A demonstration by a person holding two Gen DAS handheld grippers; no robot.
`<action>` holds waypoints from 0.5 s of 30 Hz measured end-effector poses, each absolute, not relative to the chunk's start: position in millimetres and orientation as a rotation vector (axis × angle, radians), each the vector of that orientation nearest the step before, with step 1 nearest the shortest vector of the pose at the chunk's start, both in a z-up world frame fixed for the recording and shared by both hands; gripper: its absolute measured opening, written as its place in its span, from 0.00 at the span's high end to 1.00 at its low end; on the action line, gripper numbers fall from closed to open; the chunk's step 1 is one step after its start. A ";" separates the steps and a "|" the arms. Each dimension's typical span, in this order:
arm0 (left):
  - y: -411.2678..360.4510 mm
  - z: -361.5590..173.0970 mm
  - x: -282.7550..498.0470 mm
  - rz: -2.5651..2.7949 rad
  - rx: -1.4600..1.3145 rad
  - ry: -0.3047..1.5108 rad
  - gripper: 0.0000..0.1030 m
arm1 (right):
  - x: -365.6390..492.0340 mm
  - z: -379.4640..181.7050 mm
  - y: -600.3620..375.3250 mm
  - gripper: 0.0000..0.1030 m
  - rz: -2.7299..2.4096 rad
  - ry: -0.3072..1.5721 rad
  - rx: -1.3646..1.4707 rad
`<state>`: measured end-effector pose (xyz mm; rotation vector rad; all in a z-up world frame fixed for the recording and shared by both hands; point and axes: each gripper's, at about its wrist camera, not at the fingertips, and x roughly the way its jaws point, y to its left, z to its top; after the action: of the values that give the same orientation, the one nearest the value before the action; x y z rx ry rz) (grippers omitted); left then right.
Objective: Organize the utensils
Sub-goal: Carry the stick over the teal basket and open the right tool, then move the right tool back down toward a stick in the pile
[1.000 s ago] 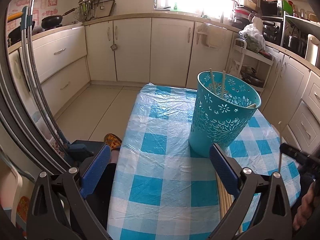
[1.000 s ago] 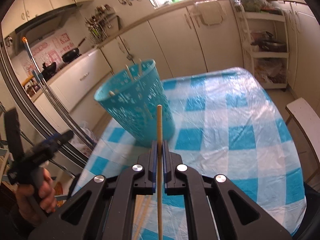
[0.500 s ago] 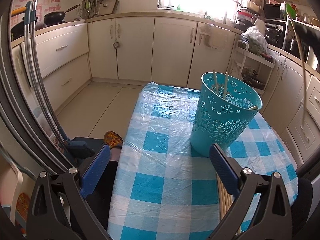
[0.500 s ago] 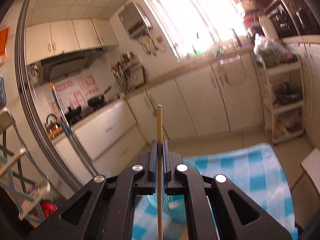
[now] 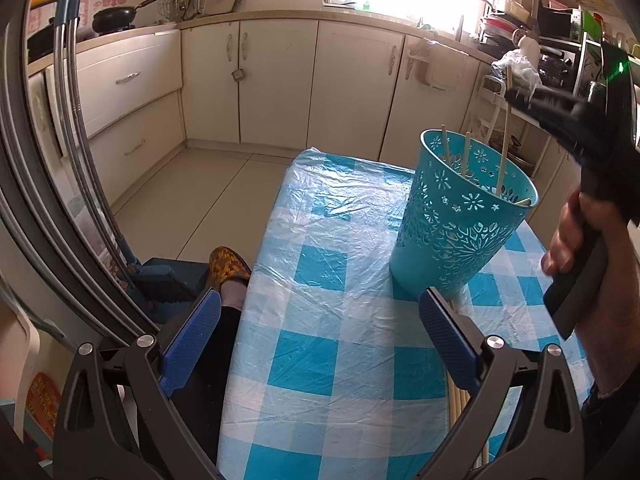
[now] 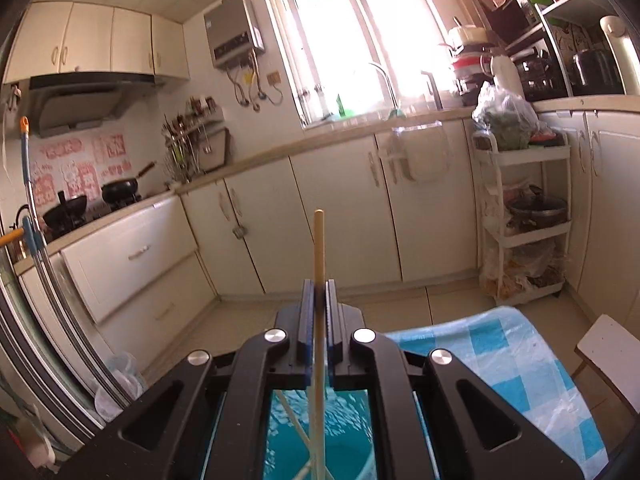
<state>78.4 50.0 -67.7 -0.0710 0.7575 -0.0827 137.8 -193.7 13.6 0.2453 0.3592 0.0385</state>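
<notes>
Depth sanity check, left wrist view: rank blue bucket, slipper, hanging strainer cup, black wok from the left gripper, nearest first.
1. Blue bucket, on the table, just past the left gripper's right finger.
2. Slipper, floor, left of table.
3. Strainer cup, on cabinet door.
4. Black wok, far-left counter.

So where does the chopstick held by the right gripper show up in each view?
Left wrist view: the chopstick stands upper right, its lower end inside the teal basket, its top at the right gripper.
Right wrist view: the chopstick runs up the centre, pinched between the blue fingers, with the basket below.
Shared landmark: the black wok on the stove.
</notes>
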 end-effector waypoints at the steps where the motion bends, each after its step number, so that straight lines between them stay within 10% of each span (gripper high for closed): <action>1: 50.2 -68.3 78.5 -0.082 -0.073 0.760 0.07 | 135.7 11.7 -196.9 0.94 0.043 0.375 0.251; 15: 38.7 -62.2 67.7 -0.090 -0.054 0.754 0.07 | 21.9 18.2 -222.5 0.84 0.044 0.409 0.313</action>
<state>67.7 38.7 -62.2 -0.0535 0.7543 -0.0900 21.9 -222.5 18.2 0.3134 0.4094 0.0439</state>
